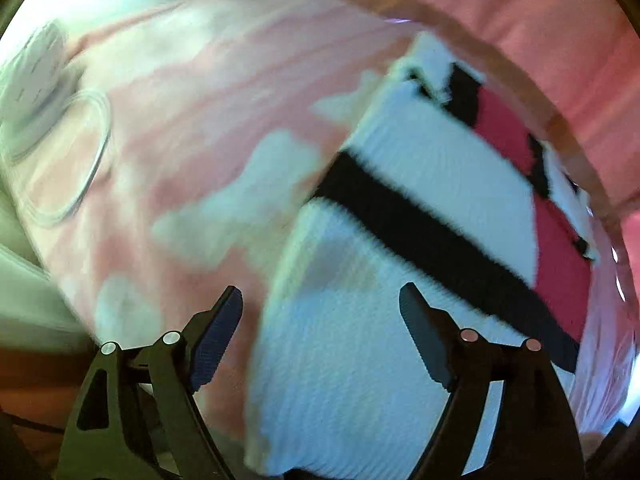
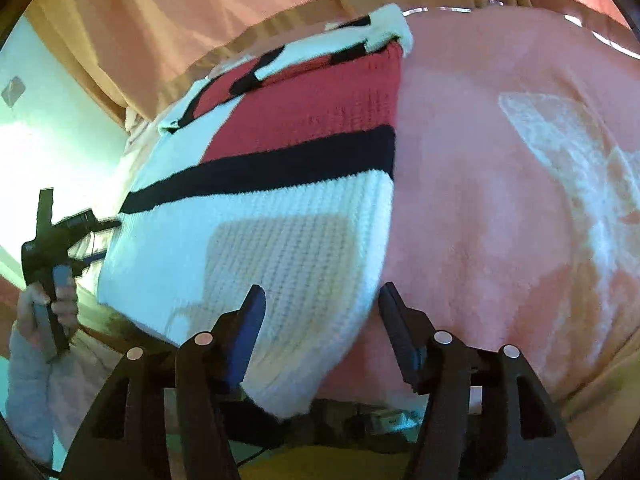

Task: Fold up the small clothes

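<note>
- left wrist view: my left gripper (image 1: 320, 320) hangs over the near part of the knitted white sweater with a black band and a red panel (image 1: 400, 208). its jaws stand wide apart, and nothing sits between the blue-faced pads; they touch no cloth.
- the sweater lies flat on the pink and white blotched cloth covering the table (image 1: 192, 128), reaching from the near edge up toward the far right. a clear round glass rim (image 1: 80, 152) lies far off to the left on the same cloth. this view is blurred, so fine edges are hard to read.
- right wrist view: my right gripper (image 2: 320, 308) points down at the sweater's (image 2: 280, 184) near right corner, where the white knit meets the pink cloth (image 2: 480, 184). its jaws are parted, and empty too; the left pad is over the knit, the right one over bare cloth.
- at the far left i see a hand (image 2: 48, 308) holding the other gripper's black handle, off the sweater's left edge.
- my judgement: the sweater already looks doubled into a compact rectangle, with cuffs tucked at the far end, so i am between folds, nothing gripped.
- next move, as i judge it: bring both grippers down onto one edge, probably the near hem corners, close on the knit there, then carry that edge over to the far end. the thick knit needs a deep bite to catch every layer.
</note>
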Tool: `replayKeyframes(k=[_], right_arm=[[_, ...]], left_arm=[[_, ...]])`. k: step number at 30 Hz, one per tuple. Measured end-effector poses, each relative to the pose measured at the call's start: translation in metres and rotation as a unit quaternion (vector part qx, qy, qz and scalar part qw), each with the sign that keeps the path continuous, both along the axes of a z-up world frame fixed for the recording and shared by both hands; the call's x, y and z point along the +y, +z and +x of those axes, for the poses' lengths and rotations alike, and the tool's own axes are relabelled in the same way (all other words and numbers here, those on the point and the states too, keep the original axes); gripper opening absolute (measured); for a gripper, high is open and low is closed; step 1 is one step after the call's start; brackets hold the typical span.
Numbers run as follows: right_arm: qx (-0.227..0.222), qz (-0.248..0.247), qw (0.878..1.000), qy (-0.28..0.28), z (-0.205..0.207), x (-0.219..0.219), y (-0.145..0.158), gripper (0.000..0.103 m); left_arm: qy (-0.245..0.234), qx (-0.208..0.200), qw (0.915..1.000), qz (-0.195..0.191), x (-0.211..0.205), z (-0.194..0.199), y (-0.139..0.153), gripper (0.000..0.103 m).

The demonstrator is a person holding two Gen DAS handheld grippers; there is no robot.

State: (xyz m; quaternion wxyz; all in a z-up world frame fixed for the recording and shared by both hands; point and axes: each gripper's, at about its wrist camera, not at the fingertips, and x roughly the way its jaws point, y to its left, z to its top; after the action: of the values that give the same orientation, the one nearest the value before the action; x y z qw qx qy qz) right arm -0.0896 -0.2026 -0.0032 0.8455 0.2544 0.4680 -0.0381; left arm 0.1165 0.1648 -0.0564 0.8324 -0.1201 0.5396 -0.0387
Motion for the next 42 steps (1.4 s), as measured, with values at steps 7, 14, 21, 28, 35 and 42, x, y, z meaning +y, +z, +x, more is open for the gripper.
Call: replayKeyframes(k=[7, 14, 21, 28, 35, 42], right_arm=[[-0.016, 0.005, 1.000, -0.004, 0.011, -0.014, 0.005, 0.007], [-0.066, -0.058, 0.996, -0.031, -0.041, -0.054, 0.081, 0.006], [-0.011, -0.079, 0.995, -0.053, -0.115, -0.063, 0.083, 0.006], [0.017, -0.094, 0.995, -0.032, -0.177, -0.032, 0.089, 0.006], [-0.094, -0.116, 0.988, -0.035, -0.147, -0.057, 0.164, 0.006], [-0.138, -0.096, 0.984, -0.058, 0.002, -0.147, 0.142, 0.007]], left_arm=[[-0.050, -0.010, 0.9986, -0.008, -0.014, -0.011, 0.000, 0.013], [-0.096, -0.042, 0.9927, -0.060, -0.045, -0.063, 0.043, 0.010], [-0.157, -0.024, 0.9862, -0.048, -0.077, -0.137, 0.044, 0.010], [-0.181, -0.013, 0.9815, -0.061, -0.066, -0.207, 0.058, 0.010], [-0.173, -0.107, 0.9739, -0.101, -0.073, -0.164, 0.138, 0.010], [-0.110, -0.167, 0.9761, -0.084, -0.123, -0.014, 0.155, 0.011]])
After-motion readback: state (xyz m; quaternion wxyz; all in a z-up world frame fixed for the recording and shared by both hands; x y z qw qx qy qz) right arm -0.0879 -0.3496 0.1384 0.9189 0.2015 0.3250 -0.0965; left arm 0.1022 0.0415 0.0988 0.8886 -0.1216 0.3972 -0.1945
